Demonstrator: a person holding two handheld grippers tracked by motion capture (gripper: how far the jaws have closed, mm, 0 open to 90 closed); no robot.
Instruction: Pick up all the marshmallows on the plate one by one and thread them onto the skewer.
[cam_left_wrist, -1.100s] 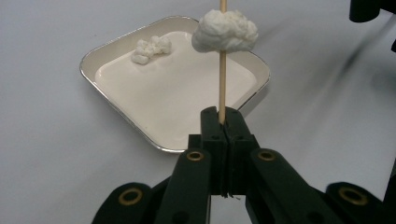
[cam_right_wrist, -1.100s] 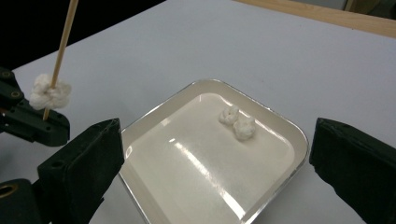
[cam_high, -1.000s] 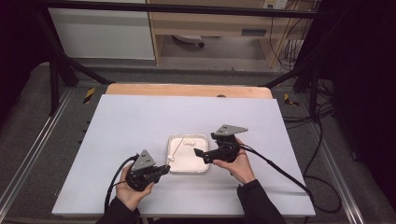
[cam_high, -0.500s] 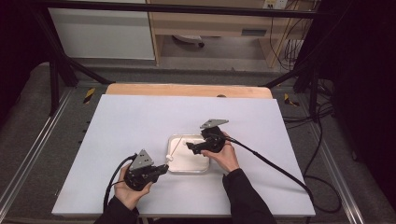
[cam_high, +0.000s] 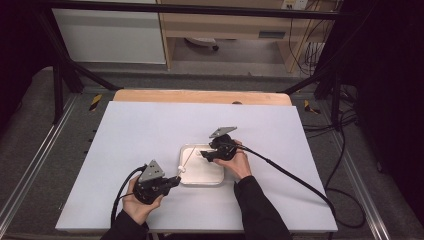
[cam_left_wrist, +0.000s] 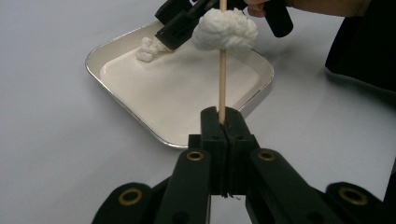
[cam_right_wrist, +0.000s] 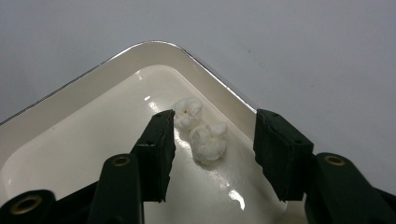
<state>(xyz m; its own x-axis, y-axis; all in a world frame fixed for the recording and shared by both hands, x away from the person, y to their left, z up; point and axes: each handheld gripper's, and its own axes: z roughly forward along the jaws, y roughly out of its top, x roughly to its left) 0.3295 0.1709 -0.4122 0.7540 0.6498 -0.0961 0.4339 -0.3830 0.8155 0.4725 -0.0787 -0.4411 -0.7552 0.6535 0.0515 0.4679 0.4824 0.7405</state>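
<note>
two white popcorn pieces lie touching each other in a corner of a shallow white tray with a shiny metal rim. in the right gripper view they sit between the spread jaws of the right tool, the upper piece just touching the left jaw, the lower one apart from both jaws. that tool is open and nothing is held in it.

a third, larger puff is stuck on a thin wooden skewer. the skewer rises upright out of the left tool in the left gripper view, and its jaws are pressed together on the stick's lower end. the puff hangs over the tray, close beside the right tool, whose jaws reach down toward the two pieces in the tray's far corner.

in the high view the tray sits near the middle of the pale desk, toward the person's edge. the left tool is just off the tray's near left corner, with the skewer slanting up and over the tray. the left hand grips it from below, and a black cable loops beside it. the right tool is over the tray's far edge, held by the right hand, and its cable trails off to the right across the desk. dark sleeves come in from the bottom.
</note>
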